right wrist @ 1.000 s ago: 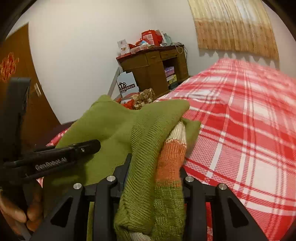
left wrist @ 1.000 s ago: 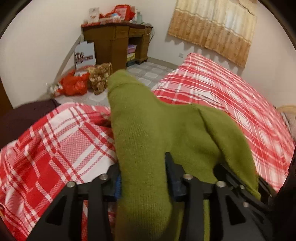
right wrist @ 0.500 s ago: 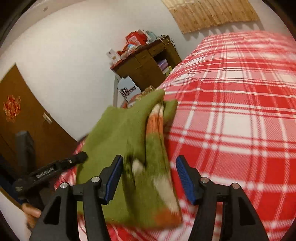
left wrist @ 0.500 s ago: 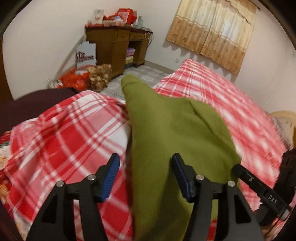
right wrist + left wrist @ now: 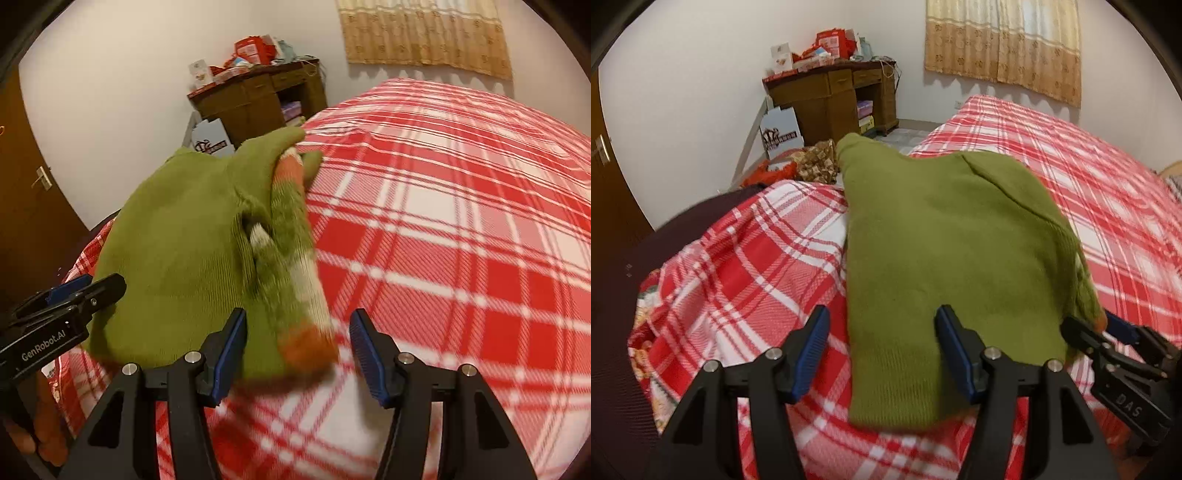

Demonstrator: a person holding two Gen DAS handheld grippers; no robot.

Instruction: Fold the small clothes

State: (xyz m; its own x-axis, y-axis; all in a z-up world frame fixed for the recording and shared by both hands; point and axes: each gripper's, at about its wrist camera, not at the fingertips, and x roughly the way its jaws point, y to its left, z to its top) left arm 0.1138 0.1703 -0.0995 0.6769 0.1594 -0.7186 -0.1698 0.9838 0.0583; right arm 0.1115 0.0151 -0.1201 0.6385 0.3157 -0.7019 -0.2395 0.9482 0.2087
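A small green knit sweater (image 5: 945, 251) lies folded on the red plaid bed (image 5: 746, 266). Its right side shows an orange, white and green striped sleeve (image 5: 295, 258) tucked along the edge. My left gripper (image 5: 882, 347) is open, its jaws astride the sweater's near left corner without clamping it. My right gripper (image 5: 297, 350) is open over the sweater's near right corner by the striped cuff. The right gripper shows at the lower right of the left wrist view (image 5: 1115, 354), and the left gripper shows at the left of the right wrist view (image 5: 70, 302).
The plaid bed (image 5: 461, 229) stretches right and far. A dark cover (image 5: 617, 295) lies at the bed's left edge. A wooden desk (image 5: 831, 99) with boxes, a white carton (image 5: 781, 131) and red bags (image 5: 768, 171) stand on the floor beyond. A curtain (image 5: 1004, 44) hangs behind.
Both grippers were shut on the sweater and held it up. They have opened and let it go, and it now lies flat on the bed while both grippers have drawn back.
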